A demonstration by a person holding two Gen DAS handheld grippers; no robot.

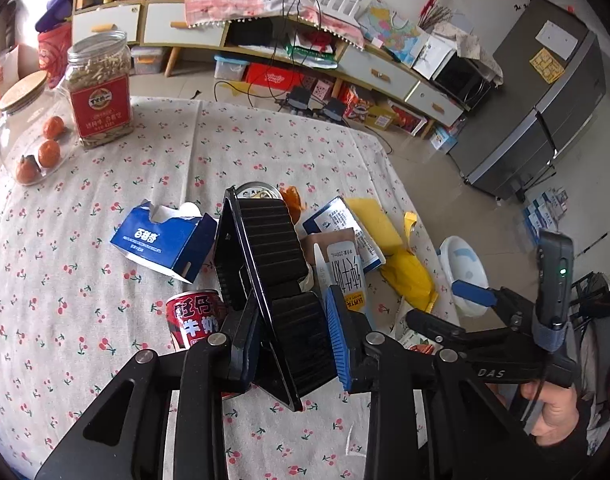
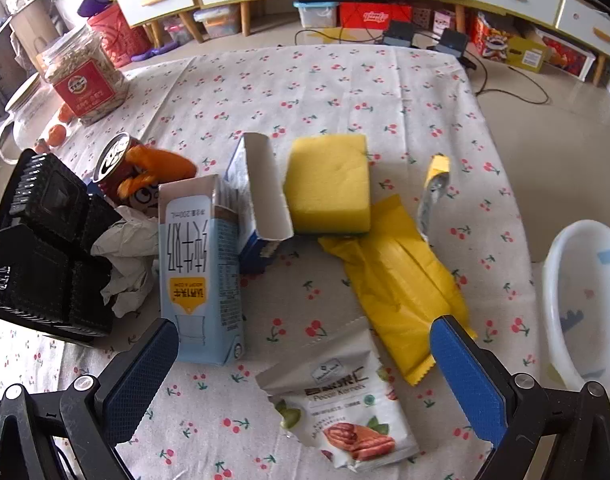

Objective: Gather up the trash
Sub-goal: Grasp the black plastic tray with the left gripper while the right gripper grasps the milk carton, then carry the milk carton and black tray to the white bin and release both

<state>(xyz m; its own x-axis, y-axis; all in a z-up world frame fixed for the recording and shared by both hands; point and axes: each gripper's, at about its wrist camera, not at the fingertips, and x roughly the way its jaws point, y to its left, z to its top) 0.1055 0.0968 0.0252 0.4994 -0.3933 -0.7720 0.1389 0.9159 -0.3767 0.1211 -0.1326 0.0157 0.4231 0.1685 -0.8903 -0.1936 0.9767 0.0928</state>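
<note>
Left wrist view: left tool (image 1: pixel 301 312) is clamped on a black plastic tray (image 1: pixel 265 248), held tilted above the desk (image 1: pixel 85 240), which has a cherry-print cloth.
Right wrist view: right tool (image 2: pixel 305 376) is spread wide and empty, hovering low over a torn pecan snack packet (image 2: pixel 345 412).
Step in hand: judging from this, the snack packet is the next piece to pick up; the black tray is already lifted.
Next move: lower the wide tool around the flat packet, pinch an edge, then carry it to the white basin (image 2: pixel 585 304) just beyond the desk's right edge, likely the trash bin.
Trash left on desk: upright milk carton (image 2: pixel 201 272), crumpled tissue (image 2: pixel 125 264), red drink can (image 2: pixel 117 168), open blue box (image 2: pixel 257 200), yellow sponge (image 2: pixel 329 180), yellow wrapper (image 2: pixel 401 284).
Containers: white basin looks empty; blue box appears empty; a lidded jar (image 1: pixel 99 88) is full of seeds; a glass jar (image 1: pixel 29 136) on its side holds small oranges.
</note>
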